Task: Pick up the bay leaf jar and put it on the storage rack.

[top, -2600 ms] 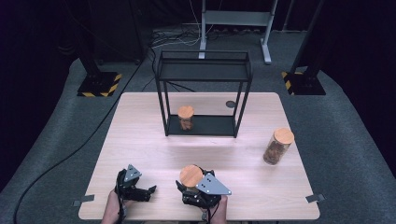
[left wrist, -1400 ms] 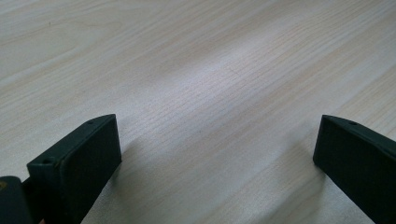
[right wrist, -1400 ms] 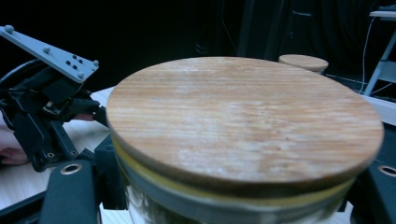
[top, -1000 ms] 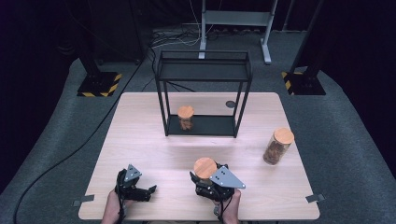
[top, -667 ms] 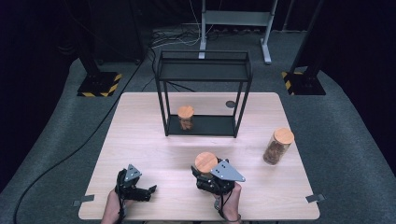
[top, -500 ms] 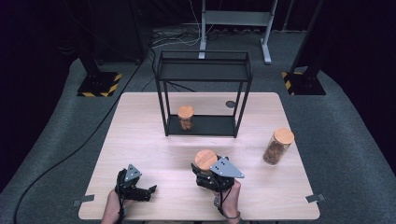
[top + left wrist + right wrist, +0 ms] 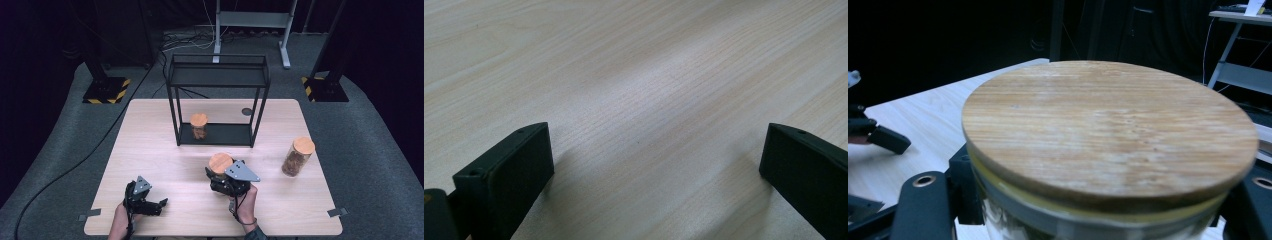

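Your right claw (image 7: 220, 176) pinches a plain, label-free jar (image 7: 220, 165); your left claw (image 7: 161, 203) rests spread on the table (image 7: 150, 130).

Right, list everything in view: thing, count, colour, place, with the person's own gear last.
light wooden table: one, pale wood, centre of the high view.
black metal two-tier rack: one, black, standing on the table's far half.
glass jars with round wooden lids: three, clear with tan lids; one on the rack's bottom shelf, one on the table at the right, one in the right gripper.
small dark disc: one, dark, on the table right of the rack.
yellow-and-black striped stand bases: two, on the grey floor.
left gripper: one, black, open, near edge.
right gripper: one, black, shut on a jar.
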`<state>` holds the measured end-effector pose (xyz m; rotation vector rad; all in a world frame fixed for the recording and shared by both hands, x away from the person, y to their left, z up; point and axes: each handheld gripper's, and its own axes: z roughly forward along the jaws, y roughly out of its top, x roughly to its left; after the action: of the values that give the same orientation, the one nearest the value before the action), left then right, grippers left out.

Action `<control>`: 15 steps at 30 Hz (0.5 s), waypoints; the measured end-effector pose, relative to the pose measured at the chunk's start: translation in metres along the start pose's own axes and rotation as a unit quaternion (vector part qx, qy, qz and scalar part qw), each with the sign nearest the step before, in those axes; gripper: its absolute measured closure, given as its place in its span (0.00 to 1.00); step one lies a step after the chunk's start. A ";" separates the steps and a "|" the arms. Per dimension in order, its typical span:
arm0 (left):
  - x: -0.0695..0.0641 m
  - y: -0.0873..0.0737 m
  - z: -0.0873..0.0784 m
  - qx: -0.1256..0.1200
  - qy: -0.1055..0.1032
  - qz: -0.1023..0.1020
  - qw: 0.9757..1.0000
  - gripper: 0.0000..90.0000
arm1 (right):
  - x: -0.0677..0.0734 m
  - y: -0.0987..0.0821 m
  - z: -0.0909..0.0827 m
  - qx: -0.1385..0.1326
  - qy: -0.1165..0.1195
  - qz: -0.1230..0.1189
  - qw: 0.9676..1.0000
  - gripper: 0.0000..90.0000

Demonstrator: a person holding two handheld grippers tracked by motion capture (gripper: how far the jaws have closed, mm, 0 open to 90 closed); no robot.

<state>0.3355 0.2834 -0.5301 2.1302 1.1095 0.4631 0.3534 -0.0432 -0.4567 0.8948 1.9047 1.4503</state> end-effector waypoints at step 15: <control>0.000 0.000 0.000 0.000 0.000 0.000 1.000 0.00 | -0.014 0.007 0.021 0.003 0.004 0.010 1.000 0.28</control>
<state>0.3355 0.2834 -0.5302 2.1298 1.1093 0.4633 0.3796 -0.0408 -0.4540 0.9152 1.9109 1.4636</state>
